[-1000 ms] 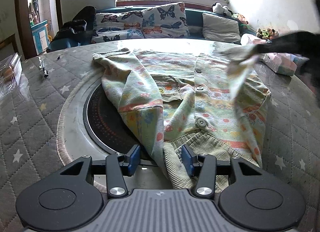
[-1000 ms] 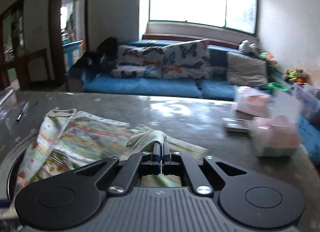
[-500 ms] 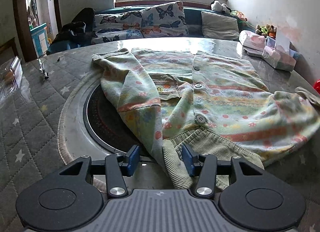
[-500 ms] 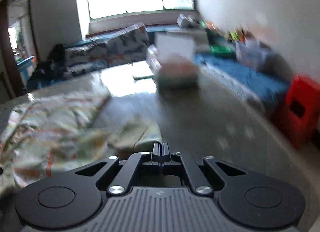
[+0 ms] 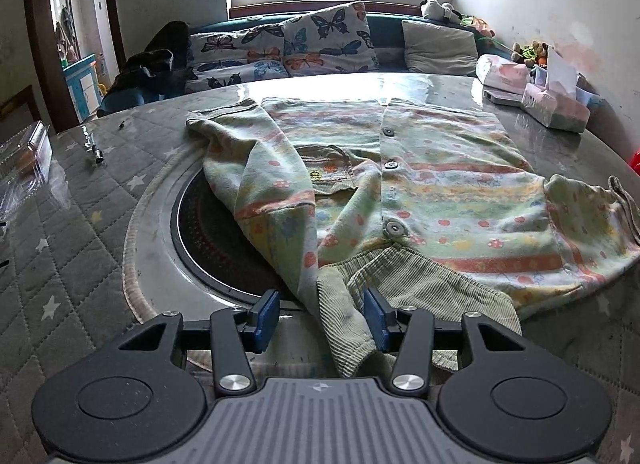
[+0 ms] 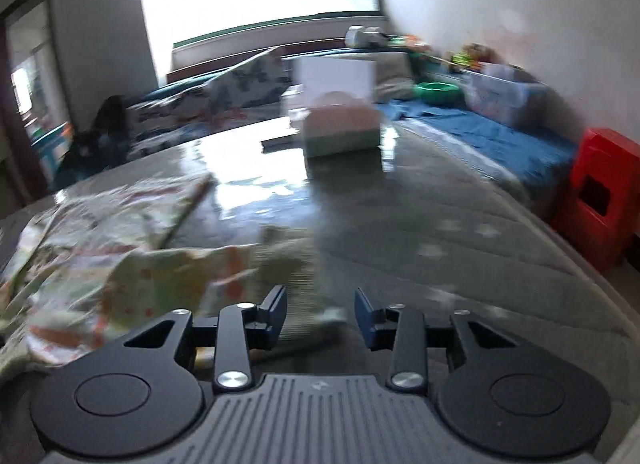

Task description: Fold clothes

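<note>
Both grippers are seen low over the table (image 5: 80,232), each pointed downward at the garment. On the left gripper (image 5: 322,318) the jaws stand partly apart, and the ribbed collar (image 5: 344,316) of the cardigan (image 5: 440,191) is seen between the blue pads (image 5: 267,318), lying against the right-hand pad only and not pinched. On the right gripper (image 6: 321,316) the jaws are opening, and a blurred sleeve end (image 6: 292,264) is seen lying loose between and just ahead of them, untouched by either pad. The cardigan is spread front-up and buttoned across the middle of the round table, partly over a dark round inset (image 5: 216,240); one sleeve (image 5: 264,183) is folded across the chest, and the other is laid out toward the table's edge. Tissue boxes (image 5: 556,105) are seen well beyond it.
</note>
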